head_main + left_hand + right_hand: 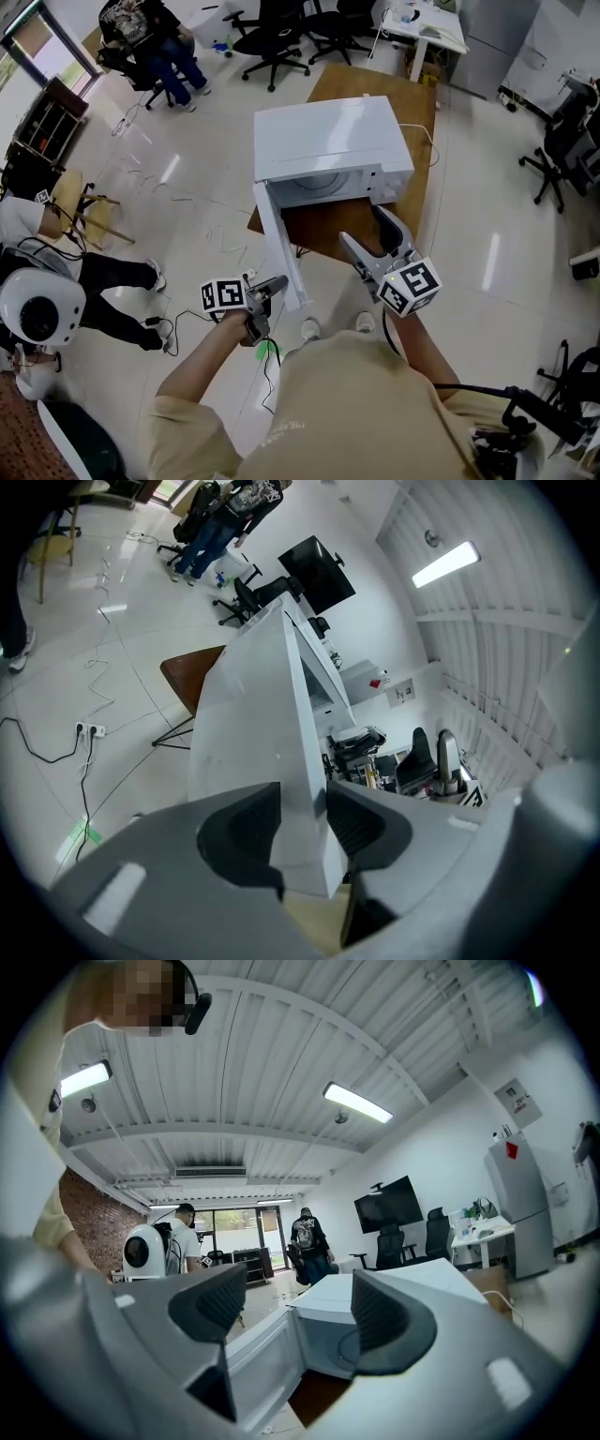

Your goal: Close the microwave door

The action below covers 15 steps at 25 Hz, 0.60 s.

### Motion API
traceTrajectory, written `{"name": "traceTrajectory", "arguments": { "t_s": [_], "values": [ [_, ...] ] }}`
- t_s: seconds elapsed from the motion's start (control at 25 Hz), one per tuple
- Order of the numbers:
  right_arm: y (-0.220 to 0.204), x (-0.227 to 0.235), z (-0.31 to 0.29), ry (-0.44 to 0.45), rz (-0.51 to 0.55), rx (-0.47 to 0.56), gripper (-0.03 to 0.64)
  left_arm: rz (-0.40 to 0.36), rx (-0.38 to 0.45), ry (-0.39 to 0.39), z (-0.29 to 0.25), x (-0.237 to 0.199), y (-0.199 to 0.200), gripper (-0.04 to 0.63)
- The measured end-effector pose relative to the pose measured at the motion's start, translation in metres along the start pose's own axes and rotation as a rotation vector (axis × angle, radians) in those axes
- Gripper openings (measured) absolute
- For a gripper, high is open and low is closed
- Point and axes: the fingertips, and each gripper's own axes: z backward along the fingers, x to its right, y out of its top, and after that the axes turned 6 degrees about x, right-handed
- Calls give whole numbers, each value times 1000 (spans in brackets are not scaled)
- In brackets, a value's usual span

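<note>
Open office, pale floor, wooden bench [375, 89] carrying the white microwave [328, 141] — its door [281, 246] swung out toward the person, free edge pinched between the fingers of the left gripper [275, 285] — right gripper [362, 225] just beside the open cavity, fingers spread, nothing between them.

My left gripper [277, 284] [303, 822] and right gripper [360, 228] [295, 1312] had smooth grey plastic bodies. Each jaw was faced with a black ribbed pad [380, 1321]. Each gripper carried a white cube printed with black square markers, one on the left [223, 294] and one on the right [411, 286]. I wore a beige short-sleeved T-shirt [356, 403] with faint lettering, and white shoes [309, 328].
</note>
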Motion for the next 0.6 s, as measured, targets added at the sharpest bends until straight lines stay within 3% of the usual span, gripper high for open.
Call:
{"name": "traceTrajectory", "arguments": {
  "t_s": [0.44,0.6],
  "values": [
    [11,-2,13,-33,44,-27,337,29,51,-26,-42,30,-5,160],
    [14,2,19,-55,127,-50,336,41,106,-22,-60,40,-3,160]
  ]
}}
